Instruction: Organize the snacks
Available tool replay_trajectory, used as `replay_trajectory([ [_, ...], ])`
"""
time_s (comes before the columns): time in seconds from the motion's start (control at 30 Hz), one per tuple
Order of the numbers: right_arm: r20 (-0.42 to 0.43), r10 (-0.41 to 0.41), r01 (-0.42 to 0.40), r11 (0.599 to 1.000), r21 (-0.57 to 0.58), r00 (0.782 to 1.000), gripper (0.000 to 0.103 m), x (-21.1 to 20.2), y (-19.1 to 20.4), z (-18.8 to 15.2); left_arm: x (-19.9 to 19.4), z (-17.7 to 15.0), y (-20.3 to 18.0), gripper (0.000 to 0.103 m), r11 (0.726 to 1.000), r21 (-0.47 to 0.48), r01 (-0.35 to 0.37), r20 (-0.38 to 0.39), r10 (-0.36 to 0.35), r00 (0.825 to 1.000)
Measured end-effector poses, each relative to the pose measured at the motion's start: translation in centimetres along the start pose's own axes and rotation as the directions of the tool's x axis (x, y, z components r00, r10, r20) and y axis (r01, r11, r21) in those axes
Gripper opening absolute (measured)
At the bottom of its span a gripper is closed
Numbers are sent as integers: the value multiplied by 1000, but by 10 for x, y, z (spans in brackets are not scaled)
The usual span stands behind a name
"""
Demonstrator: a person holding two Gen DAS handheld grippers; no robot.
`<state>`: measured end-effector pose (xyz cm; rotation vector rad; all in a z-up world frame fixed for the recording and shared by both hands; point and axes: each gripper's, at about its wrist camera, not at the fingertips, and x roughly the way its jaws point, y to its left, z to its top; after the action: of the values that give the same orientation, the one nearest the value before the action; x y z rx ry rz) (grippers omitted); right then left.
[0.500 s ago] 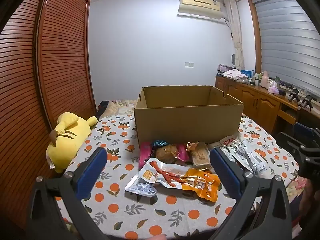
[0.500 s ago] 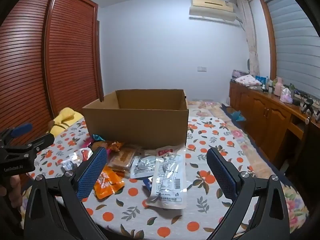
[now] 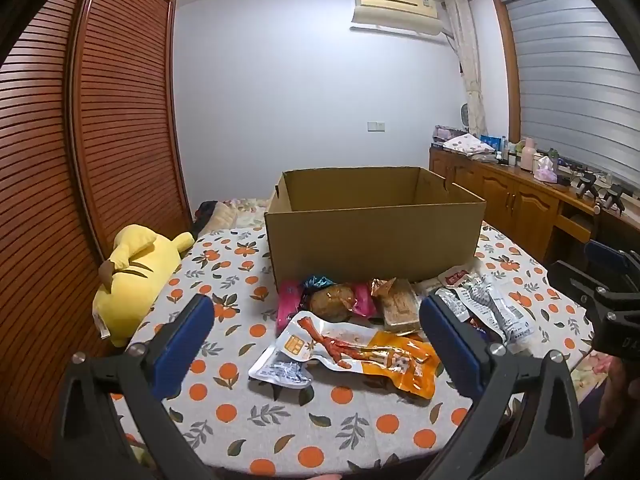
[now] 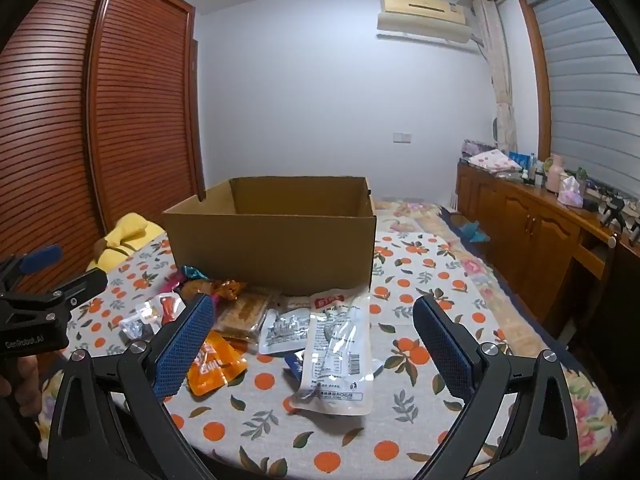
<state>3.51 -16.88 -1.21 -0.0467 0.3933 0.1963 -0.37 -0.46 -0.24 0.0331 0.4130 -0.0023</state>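
An open cardboard box (image 3: 372, 240) stands on the orange-print tablecloth (image 3: 280, 412); it also shows in the right wrist view (image 4: 272, 248). Several snack packets lie in front of it: an orange chicken-feet pouch (image 3: 360, 354), a brown bun in a pink wrapper (image 3: 330, 300), a biscuit pack (image 3: 400, 306) and clear vacuum packs (image 3: 492, 308). In the right wrist view a long clear pack (image 4: 336, 354) lies nearest. My left gripper (image 3: 316, 344) is open and empty above the orange pouch. My right gripper (image 4: 312, 344) is open and empty above the clear pack.
A yellow plush toy (image 3: 132, 276) lies at the table's left edge by the slatted wooden wardrobe (image 3: 80, 160). A wooden sideboard (image 3: 520, 204) with bottles stands at the right. The other gripper shows at the edge of each view (image 3: 604, 296) (image 4: 36, 304).
Both grippers have dipped slightly toward the packets; the snacks and box have not moved.
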Motion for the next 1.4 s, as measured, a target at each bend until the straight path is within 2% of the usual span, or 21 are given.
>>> replay_trajectory([
  [1.4, -2, 0, 0, 1000, 0, 1000, 102, -1, 0, -3, 1, -4, 1, 103, 1000, -7, 3, -6, -3, 1000],
])
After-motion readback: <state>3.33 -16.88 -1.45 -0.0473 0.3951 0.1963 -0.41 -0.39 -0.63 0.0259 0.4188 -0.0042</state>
